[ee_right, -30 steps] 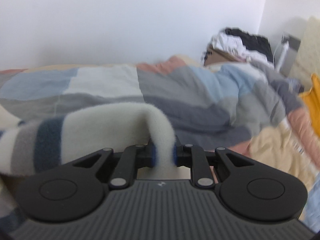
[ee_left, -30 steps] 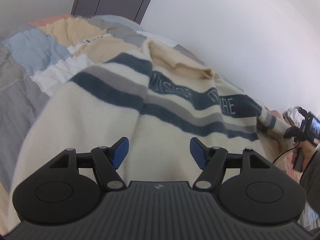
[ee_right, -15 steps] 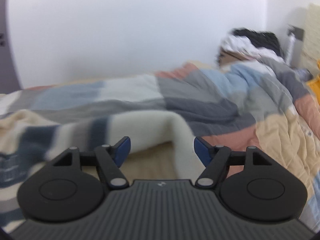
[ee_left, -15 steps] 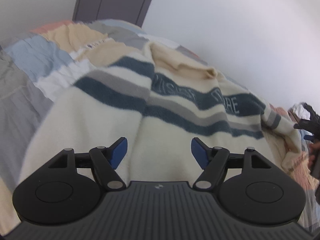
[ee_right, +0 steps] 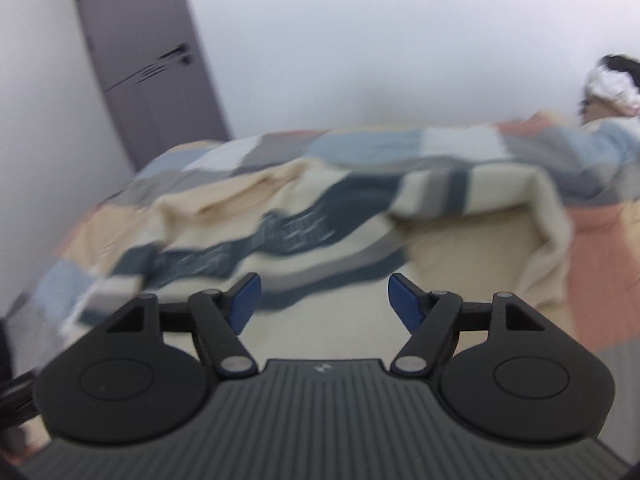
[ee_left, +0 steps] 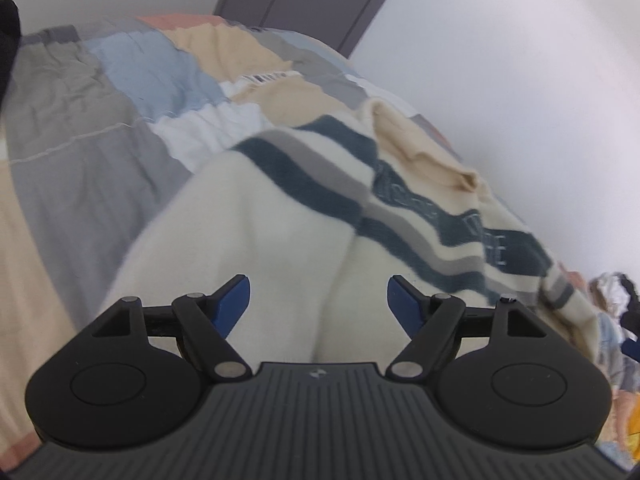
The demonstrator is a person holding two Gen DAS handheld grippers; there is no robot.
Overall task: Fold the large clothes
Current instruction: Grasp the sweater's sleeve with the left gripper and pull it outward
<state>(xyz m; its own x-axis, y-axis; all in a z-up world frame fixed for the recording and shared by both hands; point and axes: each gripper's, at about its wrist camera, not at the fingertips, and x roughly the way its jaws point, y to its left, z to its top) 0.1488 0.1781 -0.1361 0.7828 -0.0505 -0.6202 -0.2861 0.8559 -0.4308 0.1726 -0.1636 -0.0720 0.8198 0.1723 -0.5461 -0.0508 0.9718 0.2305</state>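
A large cream fleece sweater [ee_left: 256, 236] with navy and grey stripes and lettering lies spread on the patchwork quilt [ee_left: 100, 120]. My left gripper [ee_left: 318, 300] hovers over its plain cream lower part, jaws opening, nothing between the blue pads. In the right wrist view the same sweater [ee_right: 320, 232] lies blurred, one sleeve [ee_right: 500, 188] folded across toward the right. My right gripper [ee_right: 324, 300] stands open above the cream hem area, holding nothing.
The quilt [ee_right: 600, 248] covers the whole bed in grey, blue, peach and cream patches. A grey door [ee_right: 140, 64] stands against the white wall behind the bed. A heap of black and white clothes [ee_right: 612, 80] sits at the far right.
The right gripper let go of the sleeve, opened, and swung left and up, now facing the sweater body. The left gripper shifted a little and rolled, its jaws slightly wider.
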